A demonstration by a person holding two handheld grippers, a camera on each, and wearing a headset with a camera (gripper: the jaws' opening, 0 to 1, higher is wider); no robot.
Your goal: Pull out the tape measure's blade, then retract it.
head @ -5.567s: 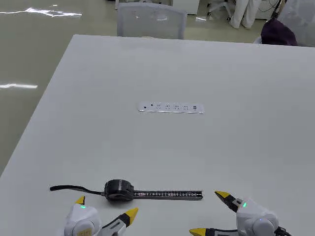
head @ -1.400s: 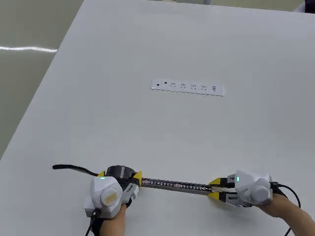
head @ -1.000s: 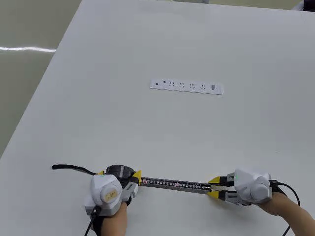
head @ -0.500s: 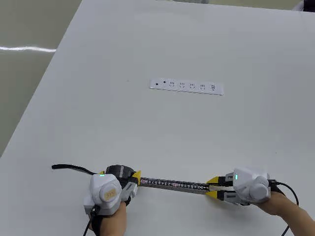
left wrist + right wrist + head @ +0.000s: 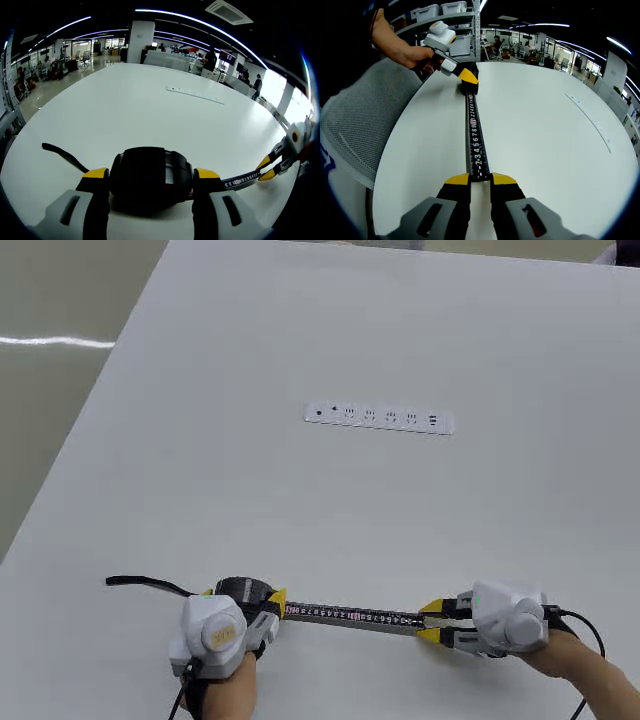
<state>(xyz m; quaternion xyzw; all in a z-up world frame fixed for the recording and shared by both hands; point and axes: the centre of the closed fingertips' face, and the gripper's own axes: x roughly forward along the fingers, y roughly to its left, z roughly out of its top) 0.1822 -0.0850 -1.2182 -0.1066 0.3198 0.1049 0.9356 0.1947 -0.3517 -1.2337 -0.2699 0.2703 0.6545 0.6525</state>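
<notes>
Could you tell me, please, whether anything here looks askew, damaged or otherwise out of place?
Nothing stands out. The left gripper clamps the tape measure case, the right gripper grips the blade by its tip, and the blade runs straight along the table, without a kink. The strap trails loose beside the case.

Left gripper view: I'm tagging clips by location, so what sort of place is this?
Probably an open-plan office or lab: long ceiling light strips, people in the distance, and a big white table with a socket strip.
</notes>
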